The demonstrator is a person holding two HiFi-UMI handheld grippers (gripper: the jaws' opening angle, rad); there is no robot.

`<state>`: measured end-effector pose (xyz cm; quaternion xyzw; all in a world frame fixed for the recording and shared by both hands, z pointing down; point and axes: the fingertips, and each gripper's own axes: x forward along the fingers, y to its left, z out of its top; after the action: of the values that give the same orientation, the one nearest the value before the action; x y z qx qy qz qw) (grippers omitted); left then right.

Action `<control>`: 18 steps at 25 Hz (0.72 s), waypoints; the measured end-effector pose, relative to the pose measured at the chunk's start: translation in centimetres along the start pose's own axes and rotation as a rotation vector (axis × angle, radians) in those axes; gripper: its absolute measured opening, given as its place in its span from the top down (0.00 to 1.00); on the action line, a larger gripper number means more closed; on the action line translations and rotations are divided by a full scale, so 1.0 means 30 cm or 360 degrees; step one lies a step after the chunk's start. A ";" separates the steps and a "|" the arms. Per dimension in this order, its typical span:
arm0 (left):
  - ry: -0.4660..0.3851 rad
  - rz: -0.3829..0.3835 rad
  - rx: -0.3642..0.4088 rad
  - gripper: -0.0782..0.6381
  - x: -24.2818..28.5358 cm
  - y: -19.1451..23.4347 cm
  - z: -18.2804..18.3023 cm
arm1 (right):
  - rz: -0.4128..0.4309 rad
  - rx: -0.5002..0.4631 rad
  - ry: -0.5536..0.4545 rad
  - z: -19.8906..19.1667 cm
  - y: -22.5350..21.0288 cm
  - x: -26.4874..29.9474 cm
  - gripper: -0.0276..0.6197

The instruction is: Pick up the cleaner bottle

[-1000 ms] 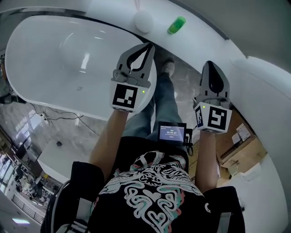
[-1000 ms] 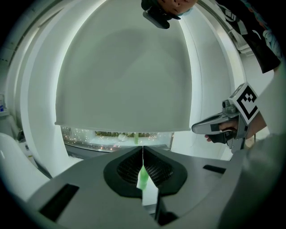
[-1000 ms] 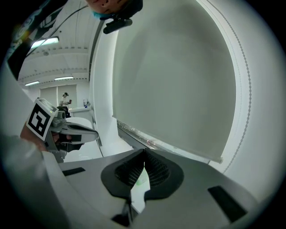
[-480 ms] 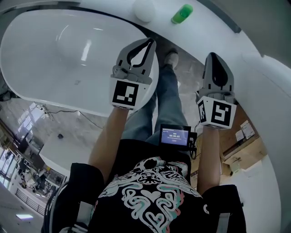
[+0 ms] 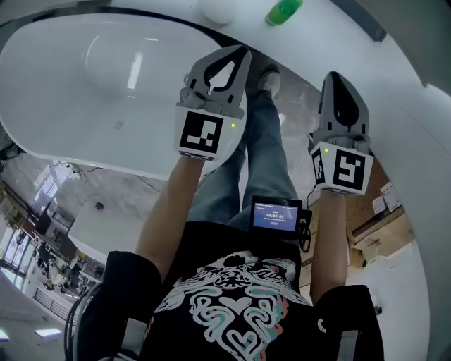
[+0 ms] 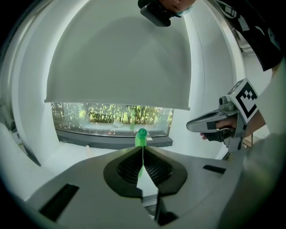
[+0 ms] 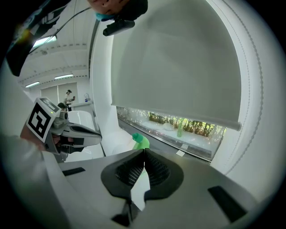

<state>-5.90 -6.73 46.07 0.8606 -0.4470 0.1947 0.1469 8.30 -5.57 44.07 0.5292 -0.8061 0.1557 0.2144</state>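
The green cleaner bottle (image 5: 284, 10) stands on the white ledge at the top edge of the head view, well beyond both grippers. My left gripper (image 5: 242, 52) hangs over the bathtub's rim, jaws shut and empty. In the left gripper view the bottle (image 6: 141, 137) shows just past the closed tips (image 6: 142, 148), by the window sill. My right gripper (image 5: 335, 75) is held over the floor to the right, also shut with nothing in it. The right gripper view has the bottle (image 7: 141, 142) just left of its closed jaw tips (image 7: 144, 151).
A white bathtub (image 5: 77, 77) fills the left. A white round object (image 5: 217, 8) sits on the ledge left of the bottle. A window with a lowered roller blind (image 6: 116, 67) is behind the ledge. The person's legs stand on marble floor; cardboard boxes (image 5: 380, 229) lie at right.
Both grippers have sunk and look larger in the head view. The bottle and the white round object have slid toward the top edge. Both jaws stayed shut.
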 end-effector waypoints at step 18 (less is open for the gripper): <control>0.0118 -0.0018 0.0015 0.87 0.160 0.036 -0.125 | 0.0046 -0.0029 0.0062 -0.088 0.008 0.139 0.91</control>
<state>-5.03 -9.15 51.71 0.8560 -0.4354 0.2277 0.1604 7.12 -7.50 48.46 0.5122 -0.8108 0.1617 0.2326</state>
